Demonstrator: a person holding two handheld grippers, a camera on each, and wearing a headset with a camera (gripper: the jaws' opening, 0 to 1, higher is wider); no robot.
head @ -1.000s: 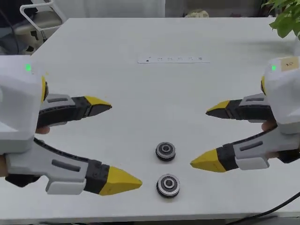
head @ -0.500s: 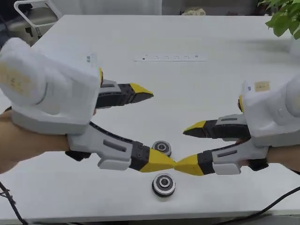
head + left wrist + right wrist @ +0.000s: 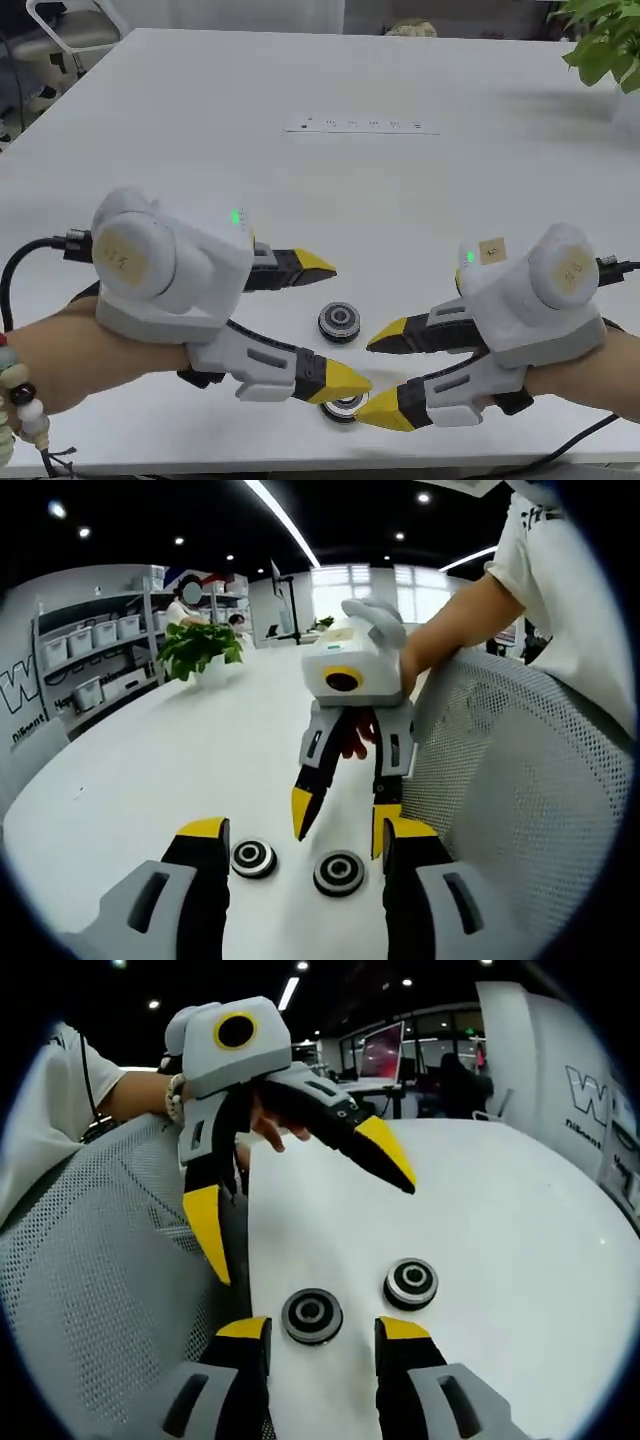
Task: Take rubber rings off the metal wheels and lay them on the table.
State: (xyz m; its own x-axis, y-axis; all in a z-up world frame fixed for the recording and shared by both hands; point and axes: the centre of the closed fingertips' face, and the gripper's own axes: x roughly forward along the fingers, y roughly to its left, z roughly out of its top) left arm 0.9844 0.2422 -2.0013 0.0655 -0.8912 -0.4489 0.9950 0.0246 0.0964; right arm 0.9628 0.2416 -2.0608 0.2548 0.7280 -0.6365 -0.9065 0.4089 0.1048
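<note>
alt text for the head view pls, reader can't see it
Two hand-held claws, left claw and right claw, both open, point inward at two small black-rimmed metal wheels on a white table. The near wheel is partly hidden behind their yellow tips; the far wheel lies in full view.

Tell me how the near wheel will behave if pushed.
The near wheel lies flat on the table, so it likely slides rather than rolls. It looks metal, so probably heavy for its size. Its rubber ring may drag.
</note>
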